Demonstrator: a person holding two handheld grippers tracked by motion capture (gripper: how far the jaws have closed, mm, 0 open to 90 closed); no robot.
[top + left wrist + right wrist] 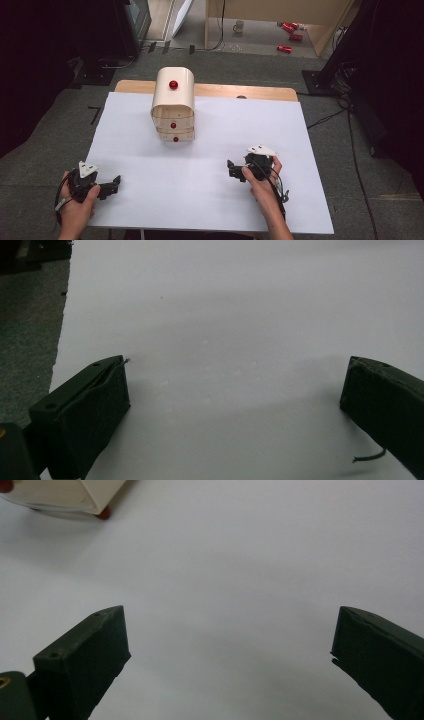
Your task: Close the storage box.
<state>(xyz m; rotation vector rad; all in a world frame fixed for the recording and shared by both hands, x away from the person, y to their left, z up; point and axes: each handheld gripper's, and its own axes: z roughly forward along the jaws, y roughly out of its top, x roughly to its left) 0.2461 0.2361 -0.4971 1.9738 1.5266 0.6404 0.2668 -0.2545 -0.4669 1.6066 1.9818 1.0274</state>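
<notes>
Left gripper, black, with a grey three-cornered plate on top, held in the left hand low over the near left part of the white sheet that covers the wooden table. Jaws spread wide apart in the left gripper view, with only bare white sheet between them; nothing held, nothing touched between the pads. A short loose thread seen beside the one jaw at the lower edge of that view.

Right gripper, also black with a grey plate, held in the right hand over the near right part of the sheet. Jaws equally wide open in the right gripper view, again with empty white sheet between them and no thing gripped.

Small cream-coloured drawer cabinet with a rounded top and round red knobs standing upright toward the far side of the table, well ahead of both pairs of jaws and well apart from them. From the right jaws, placed ahead and to the left: a lower corner of the cabinet with one red knob visible at the top left of the right gripper view. Between cabinet and jaws, only plain sheet. Both grippers well apart from each other, one at each side of the near edge.
</notes>
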